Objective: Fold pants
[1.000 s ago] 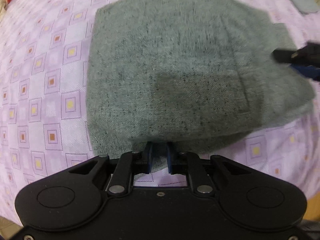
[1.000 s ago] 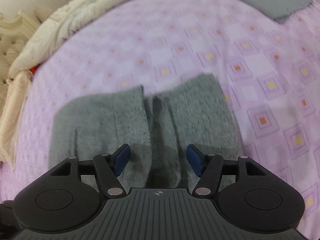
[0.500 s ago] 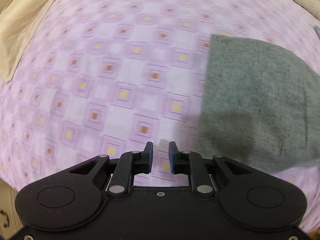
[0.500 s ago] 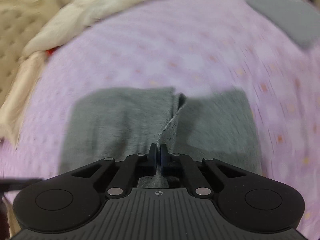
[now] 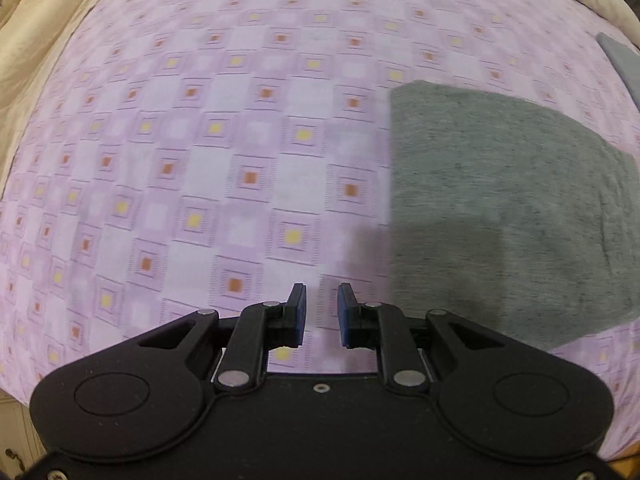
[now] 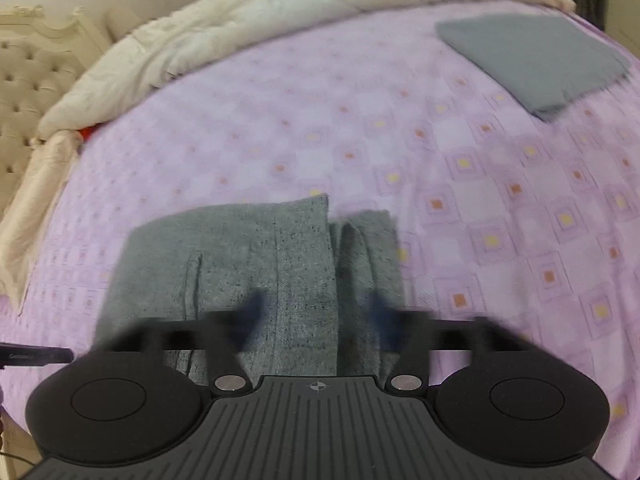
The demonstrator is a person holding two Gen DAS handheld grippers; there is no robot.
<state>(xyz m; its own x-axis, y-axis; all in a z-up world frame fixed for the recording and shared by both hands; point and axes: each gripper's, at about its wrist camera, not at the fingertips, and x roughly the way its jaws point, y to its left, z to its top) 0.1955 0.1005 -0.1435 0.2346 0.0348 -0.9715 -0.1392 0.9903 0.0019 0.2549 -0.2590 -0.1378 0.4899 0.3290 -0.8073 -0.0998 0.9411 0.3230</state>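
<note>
The grey pants (image 6: 248, 276) lie folded into a compact rectangle on the purple patterned bedsheet (image 6: 400, 140). In the left wrist view they lie at the right (image 5: 500, 208). My left gripper (image 5: 322, 312) is empty, its jaws a little apart, over bare sheet to the left of the pants. My right gripper (image 6: 316, 316) is open and empty just above the folded pants, its fingers blurred by motion.
A second folded grey garment (image 6: 532, 56) lies at the far right of the bed. A cream duvet (image 6: 240, 32) is bunched along the far edge, with a tufted headboard (image 6: 24, 72) at left. A dark tool tip (image 6: 36, 354) shows at the left edge.
My left gripper let go of the pants and moved left off them. My right gripper shut on a fold of the pants, then opened and released it; the fold now lies flat.
</note>
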